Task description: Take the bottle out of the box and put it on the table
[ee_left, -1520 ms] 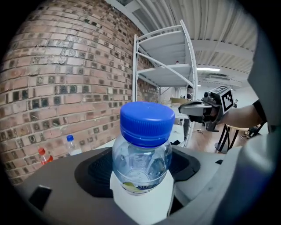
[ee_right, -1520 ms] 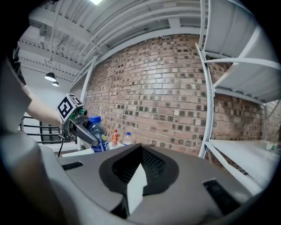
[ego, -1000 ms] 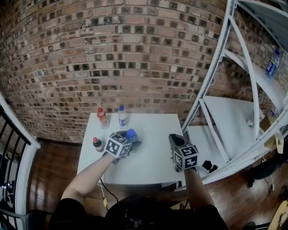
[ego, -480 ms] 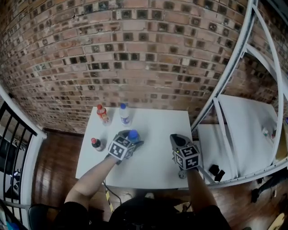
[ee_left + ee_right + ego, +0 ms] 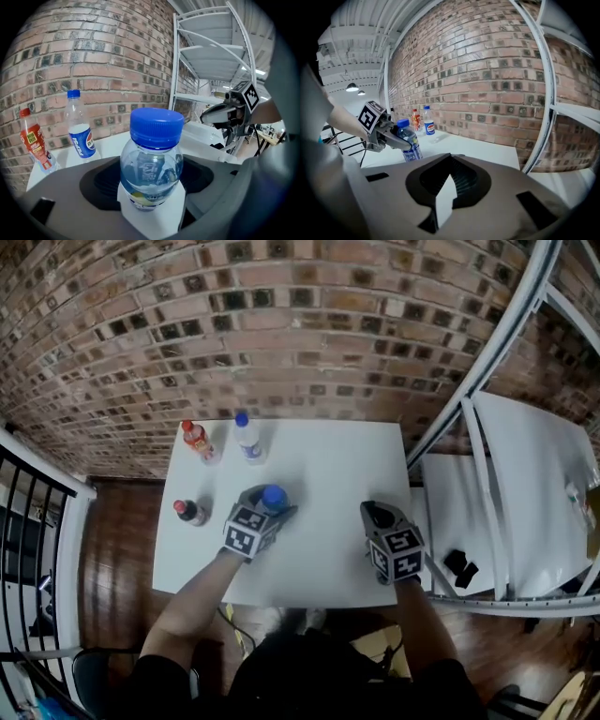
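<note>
A clear bottle with a blue cap stands upright between the jaws of my left gripper, which is shut on its body over the middle of the white table. In the left gripper view the bottle fills the centre. From the right gripper view, the bottle has its base low at the tabletop; contact there is unclear. My right gripper hovers near the table's right front, shut with nothing between its jaws. No box is in view.
At the table's back left stand a red-capped orange bottle and a Pepsi bottle; a dark bottle with a red cap is at the left edge. A white metal shelf frame rises to the right, and a black railing runs at the left.
Both grippers have sunk toward the tabletop, the left one still carrying the blue-capped bottle. The head view has tipped further down over the table.
</note>
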Demonstrator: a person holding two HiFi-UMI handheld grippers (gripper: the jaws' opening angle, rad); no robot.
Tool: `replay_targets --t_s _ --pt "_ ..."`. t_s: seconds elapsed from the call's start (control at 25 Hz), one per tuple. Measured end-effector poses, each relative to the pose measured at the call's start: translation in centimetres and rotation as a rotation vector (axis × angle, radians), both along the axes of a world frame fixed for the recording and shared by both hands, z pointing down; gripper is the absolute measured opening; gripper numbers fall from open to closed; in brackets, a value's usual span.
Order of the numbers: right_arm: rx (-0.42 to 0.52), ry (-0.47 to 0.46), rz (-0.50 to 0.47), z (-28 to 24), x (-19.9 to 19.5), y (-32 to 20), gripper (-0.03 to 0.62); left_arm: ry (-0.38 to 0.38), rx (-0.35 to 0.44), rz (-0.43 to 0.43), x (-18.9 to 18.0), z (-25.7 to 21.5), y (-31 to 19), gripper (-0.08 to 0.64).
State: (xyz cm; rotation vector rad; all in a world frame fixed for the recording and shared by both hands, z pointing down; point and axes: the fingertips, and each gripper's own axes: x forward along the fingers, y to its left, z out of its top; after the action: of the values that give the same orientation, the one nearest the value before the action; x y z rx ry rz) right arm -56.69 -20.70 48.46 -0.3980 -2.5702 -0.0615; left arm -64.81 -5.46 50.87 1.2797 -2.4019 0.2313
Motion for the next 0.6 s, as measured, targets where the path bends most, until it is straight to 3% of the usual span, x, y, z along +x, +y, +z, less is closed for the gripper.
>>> replay_targets --t_s 0.32,0.6 --pt "-0.007 0.011 -0.010 1.2 0.6 1.1 0.003 -0.002 0.004 -0.001 -0.2 0.4 -0.2 0.358" --pt "0.018 -0.034 -0.011 -0.6 0.6 1.4 0.003 -0.007 -0.003 0.008 -0.7 0.2 -0.2 0.364"
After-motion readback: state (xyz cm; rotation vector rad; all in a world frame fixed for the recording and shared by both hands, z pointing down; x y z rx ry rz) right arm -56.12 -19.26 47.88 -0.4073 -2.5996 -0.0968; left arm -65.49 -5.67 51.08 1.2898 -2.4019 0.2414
